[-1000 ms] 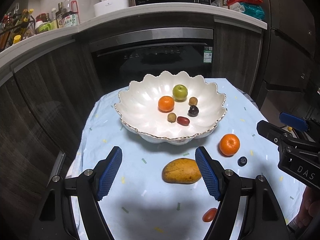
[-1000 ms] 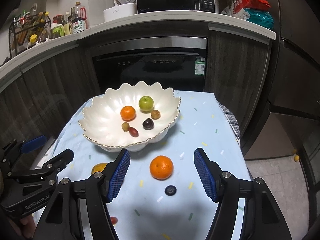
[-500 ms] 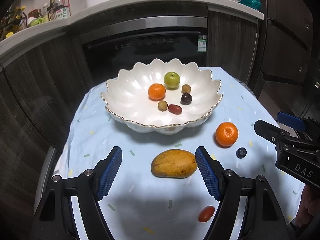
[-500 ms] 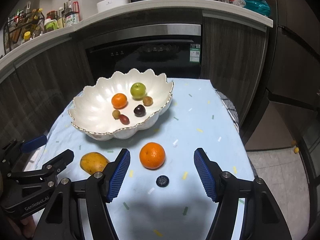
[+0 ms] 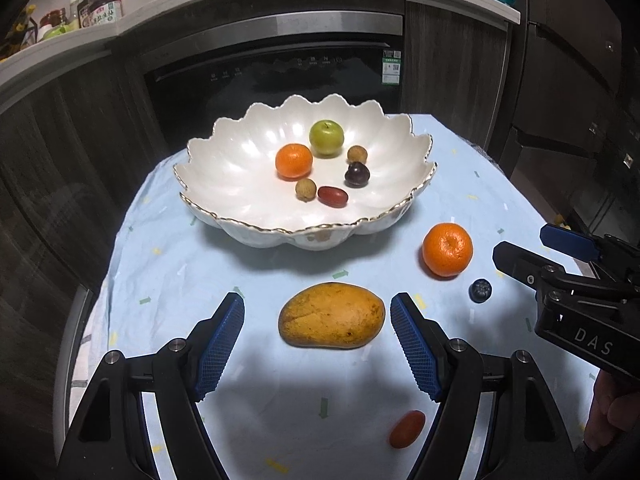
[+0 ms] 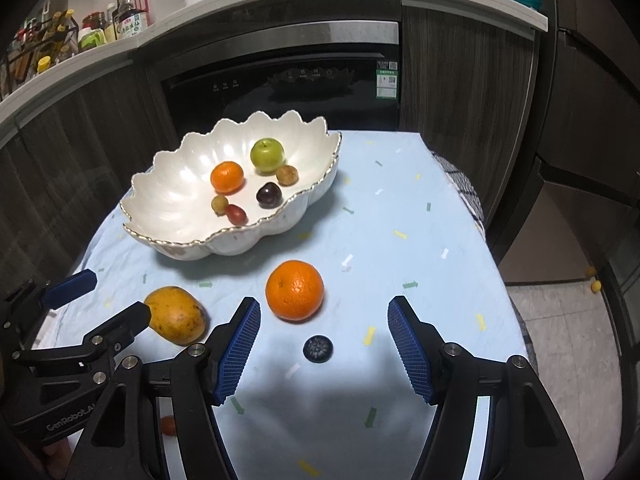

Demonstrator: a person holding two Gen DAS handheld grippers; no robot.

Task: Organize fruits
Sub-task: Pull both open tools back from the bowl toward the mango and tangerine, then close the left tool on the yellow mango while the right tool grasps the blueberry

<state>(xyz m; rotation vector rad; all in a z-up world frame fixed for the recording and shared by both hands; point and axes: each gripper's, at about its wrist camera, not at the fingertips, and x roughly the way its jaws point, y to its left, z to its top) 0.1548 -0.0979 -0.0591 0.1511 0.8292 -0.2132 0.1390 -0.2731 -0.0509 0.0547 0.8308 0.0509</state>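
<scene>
Lining up two pickups, working left to right. My left gripper (image 5: 317, 338) open, empty, mango (image 5: 332, 315) lying between pads, untouched; I'd centre, then squeeze gently, skin looks soft. My right gripper (image 6: 324, 342) open, empty, orange (image 6: 295, 290) just ahead, blueberry (image 6: 317, 348) between fingers. Bowl (image 5: 224, 216) beyond holds six fruits. Left view alone shows red tomato (image 5: 407, 429) clearly; right view alone shows small yellow fruits on floor (image 6: 593, 279).

White gold-rimmed bowl (image 5: 224, 168), pale blue confetti-flecked cloth (image 5: 168, 264), yellow-orange mango (image 5: 332, 316), blue-padded gripper (image 5: 318, 342)
</scene>
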